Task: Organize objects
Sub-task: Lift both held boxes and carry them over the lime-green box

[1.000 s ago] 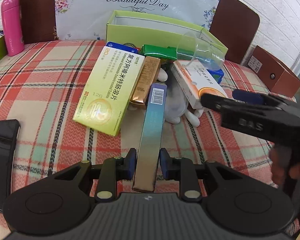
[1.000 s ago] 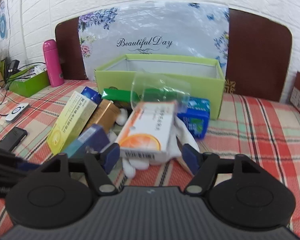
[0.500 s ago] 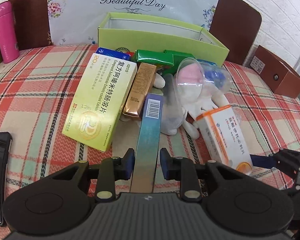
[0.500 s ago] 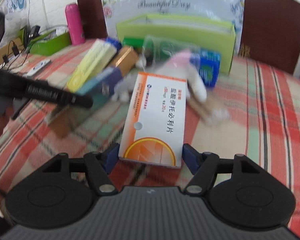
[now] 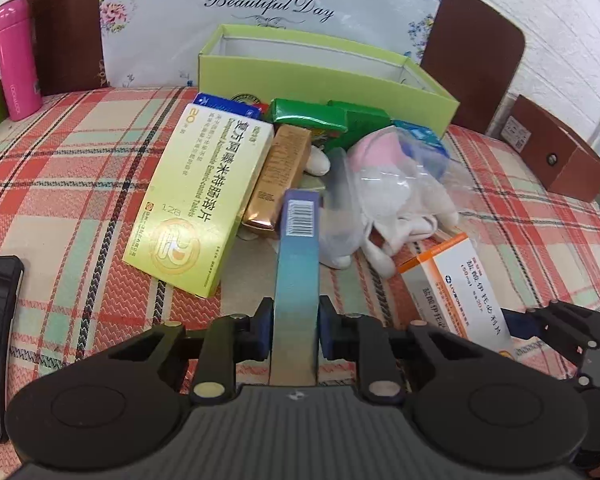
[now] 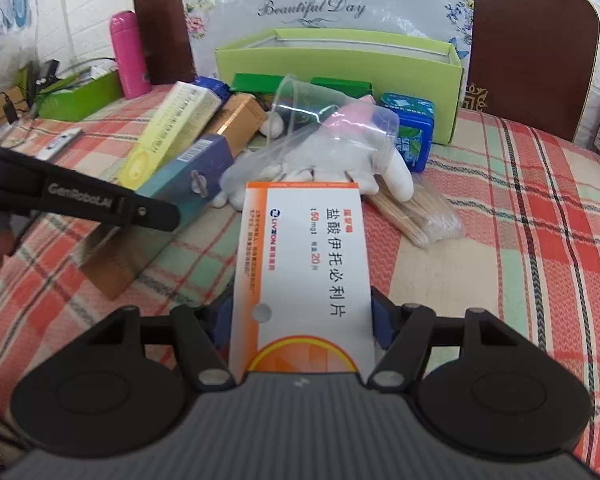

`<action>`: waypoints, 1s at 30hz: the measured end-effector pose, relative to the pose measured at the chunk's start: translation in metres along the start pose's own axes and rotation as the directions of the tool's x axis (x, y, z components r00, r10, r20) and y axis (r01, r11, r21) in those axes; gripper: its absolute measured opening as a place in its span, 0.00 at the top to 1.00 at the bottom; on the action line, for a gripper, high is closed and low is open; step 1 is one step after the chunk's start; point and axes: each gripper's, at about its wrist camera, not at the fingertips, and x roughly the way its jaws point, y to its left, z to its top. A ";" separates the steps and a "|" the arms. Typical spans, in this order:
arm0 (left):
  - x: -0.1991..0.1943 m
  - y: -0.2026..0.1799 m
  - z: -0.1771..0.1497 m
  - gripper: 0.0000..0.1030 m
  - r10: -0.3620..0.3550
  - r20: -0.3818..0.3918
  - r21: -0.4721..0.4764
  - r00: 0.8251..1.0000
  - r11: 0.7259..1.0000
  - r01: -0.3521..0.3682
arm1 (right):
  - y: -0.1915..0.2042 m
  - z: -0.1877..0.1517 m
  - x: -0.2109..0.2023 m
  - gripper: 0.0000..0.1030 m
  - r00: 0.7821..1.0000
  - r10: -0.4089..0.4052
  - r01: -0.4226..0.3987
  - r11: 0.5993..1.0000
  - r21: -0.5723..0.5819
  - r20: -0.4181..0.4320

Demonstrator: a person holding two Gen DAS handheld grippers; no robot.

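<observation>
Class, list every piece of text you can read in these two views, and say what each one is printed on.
"Beautiful Day": floral backdrop
"LIVZON", "50 mg", "20": white-and-orange box
"GenRobot.AI": left hand-held gripper
"128", "20": yellow box
Pink bottle's lettering: too small to read.
Blue box's barcode digits: unreadable.

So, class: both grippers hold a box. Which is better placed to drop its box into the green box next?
Probably right: its white box points at the green box.
</observation>
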 end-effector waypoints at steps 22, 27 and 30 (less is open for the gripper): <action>-0.030 -0.003 0.143 0.79 -0.063 0.344 -0.003 0.937 0.998 0.068 | -0.038 0.157 -0.018 0.37 0.942 -0.043 0.028 0.998 0.049 0.332; 0.008 0.007 0.190 0.78 -0.020 0.364 -0.045 0.931 0.998 0.039 | -0.054 0.202 0.034 0.37 0.946 -0.103 0.073 0.992 0.106 0.306; 0.040 0.017 0.206 0.79 0.005 0.332 -0.064 0.943 0.998 0.017 | -0.060 0.218 0.072 0.37 0.953 -0.142 0.115 0.987 0.116 0.268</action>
